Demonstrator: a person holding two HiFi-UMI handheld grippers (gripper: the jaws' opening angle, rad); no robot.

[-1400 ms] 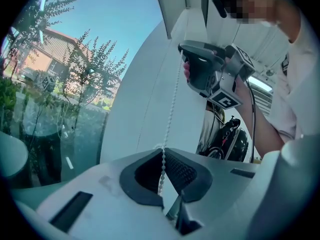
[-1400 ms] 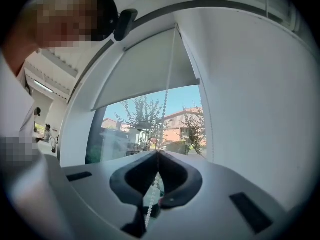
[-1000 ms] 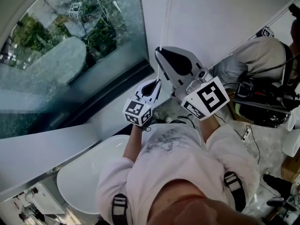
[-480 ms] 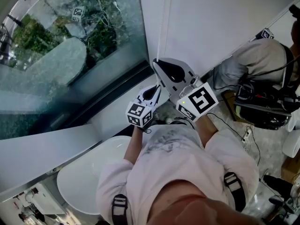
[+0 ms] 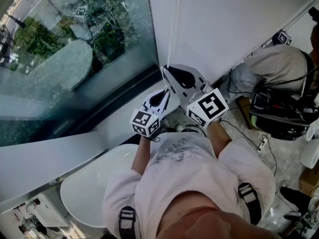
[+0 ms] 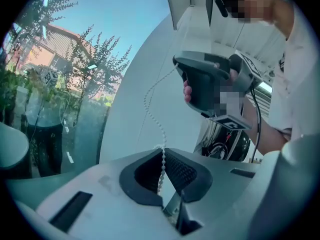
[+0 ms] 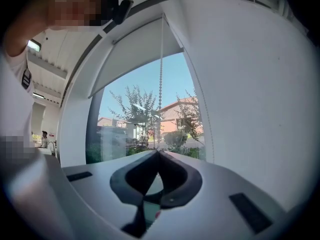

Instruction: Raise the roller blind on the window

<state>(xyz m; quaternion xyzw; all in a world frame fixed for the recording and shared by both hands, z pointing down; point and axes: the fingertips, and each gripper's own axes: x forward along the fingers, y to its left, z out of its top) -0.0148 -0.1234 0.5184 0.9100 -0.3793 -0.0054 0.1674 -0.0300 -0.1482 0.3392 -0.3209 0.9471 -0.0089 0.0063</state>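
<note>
white bead chain hangs beside the window in the head view, the right tool gripping it just above the left tool; in the left gripper view the left tool has its jaws pinched together on that chain. in the right gripper view the right tool is likewise clamped on it, and the roller blind covers only the top of the window, so the raise looks well along, more pulling left

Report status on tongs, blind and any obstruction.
Left tongs shut on bead chain. Right tongs shut on chain, above left. Roller blind partly up, window glass showing below. Nothing seen fouling the chain.
</note>
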